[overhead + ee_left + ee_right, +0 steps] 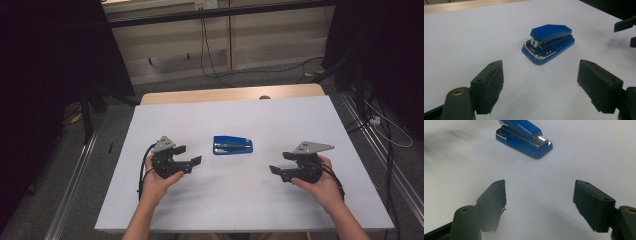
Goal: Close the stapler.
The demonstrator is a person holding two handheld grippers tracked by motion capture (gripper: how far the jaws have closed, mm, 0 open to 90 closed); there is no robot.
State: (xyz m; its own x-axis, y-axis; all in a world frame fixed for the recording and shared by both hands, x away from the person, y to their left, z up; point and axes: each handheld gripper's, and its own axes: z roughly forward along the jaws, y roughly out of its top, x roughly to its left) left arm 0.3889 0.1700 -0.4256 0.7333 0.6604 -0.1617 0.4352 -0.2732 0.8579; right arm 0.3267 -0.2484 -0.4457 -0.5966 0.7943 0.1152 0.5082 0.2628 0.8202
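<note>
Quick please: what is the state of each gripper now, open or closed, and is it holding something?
Left gripper: open, holding nothing; the blue stapler lies apart from it.
Right gripper: open, holding nothing.

one blue stapler (233, 145) is sitting on one white table (240, 200). two handheld grippers are hovering: left gripper (190, 155), right gripper (280, 163). two hands are holding them.

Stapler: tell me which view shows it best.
The left gripper view: the blue stapler sits whole and sharp, metal mouth facing the camera. The right gripper view crops its top edge. The high view shows it small, from above.
</note>
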